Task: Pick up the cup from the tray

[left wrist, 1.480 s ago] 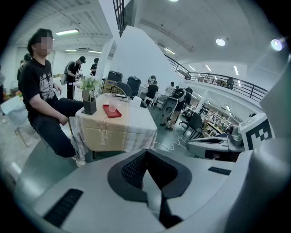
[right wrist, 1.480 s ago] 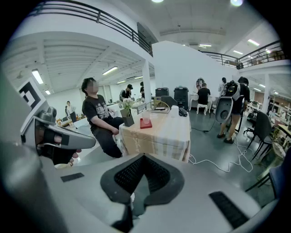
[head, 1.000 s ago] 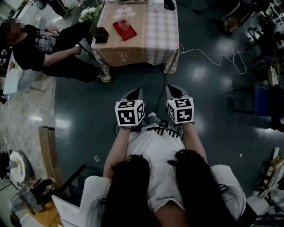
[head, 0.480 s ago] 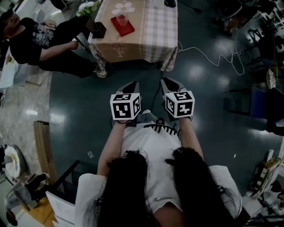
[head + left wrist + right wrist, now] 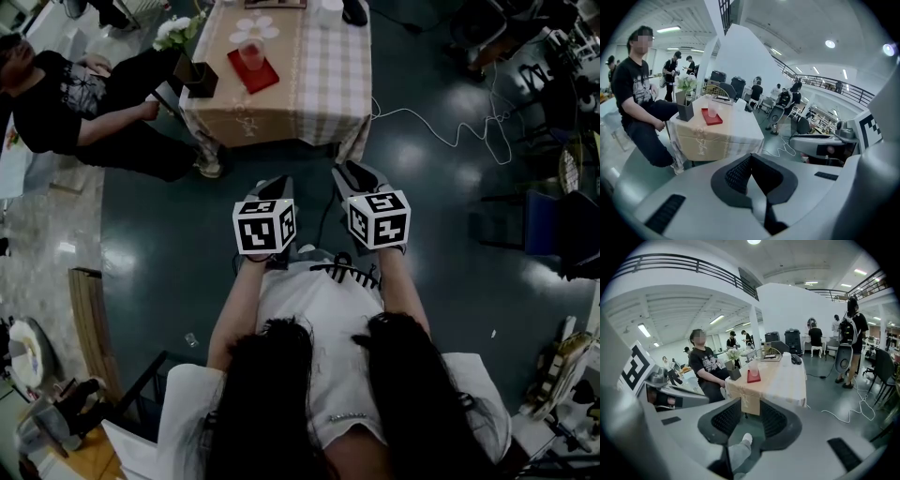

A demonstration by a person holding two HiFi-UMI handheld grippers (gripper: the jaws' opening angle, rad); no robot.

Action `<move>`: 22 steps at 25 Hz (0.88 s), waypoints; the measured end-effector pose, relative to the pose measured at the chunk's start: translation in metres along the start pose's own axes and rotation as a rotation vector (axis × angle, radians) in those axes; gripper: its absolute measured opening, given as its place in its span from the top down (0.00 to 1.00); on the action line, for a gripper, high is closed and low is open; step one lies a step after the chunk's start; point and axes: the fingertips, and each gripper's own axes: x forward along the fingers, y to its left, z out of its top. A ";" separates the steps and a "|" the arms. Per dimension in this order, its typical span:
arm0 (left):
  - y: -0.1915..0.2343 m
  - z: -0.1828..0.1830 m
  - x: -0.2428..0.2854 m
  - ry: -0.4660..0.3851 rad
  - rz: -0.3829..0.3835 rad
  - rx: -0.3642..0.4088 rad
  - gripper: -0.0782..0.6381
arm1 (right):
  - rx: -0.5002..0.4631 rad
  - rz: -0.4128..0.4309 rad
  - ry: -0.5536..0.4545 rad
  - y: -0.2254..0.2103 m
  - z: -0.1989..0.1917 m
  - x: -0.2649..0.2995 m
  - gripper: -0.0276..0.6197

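Standing well back from the table (image 5: 328, 75); the cup (image 5: 250, 52) sat on the tray (image 5: 260, 79) there, so likely still the approach step. Left gripper (image 5: 279, 184) was pressed together, right gripper (image 5: 354, 172) spread, both empty. Next move probably needed closing in on the table.

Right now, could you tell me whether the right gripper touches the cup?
Apart. The head view shows the right gripper well short of the table bearing the cup, with bare floor between them.

Desk (image 5: 323, 84): far end cut off by top edge, head view. Cup (image 5: 249, 53) on red tray (image 5: 257, 77): too small to tell contents. Seated person (image 5: 61, 98): head clipped by left edge.
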 end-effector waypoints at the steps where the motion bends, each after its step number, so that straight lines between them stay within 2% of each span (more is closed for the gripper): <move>1: 0.002 0.004 0.004 0.002 -0.001 -0.004 0.89 | -0.002 0.002 0.002 -0.002 0.004 0.004 0.78; 8: 0.030 0.045 0.033 0.008 0.020 0.001 0.89 | -0.003 0.029 0.006 -0.012 0.036 0.047 0.72; 14: 0.064 0.084 0.061 0.028 0.008 -0.002 0.89 | -0.063 0.050 0.035 -0.012 0.069 0.099 0.67; 16: 0.076 0.096 0.069 0.043 0.006 0.005 0.89 | -0.069 0.060 0.029 -0.009 0.084 0.115 0.60; 18: 0.086 0.110 0.078 0.054 -0.006 0.014 0.89 | -0.098 0.057 0.015 -0.008 0.101 0.129 0.45; 22: 0.107 0.129 0.092 0.089 -0.024 0.015 0.89 | -0.107 0.065 0.026 -0.002 0.124 0.156 0.42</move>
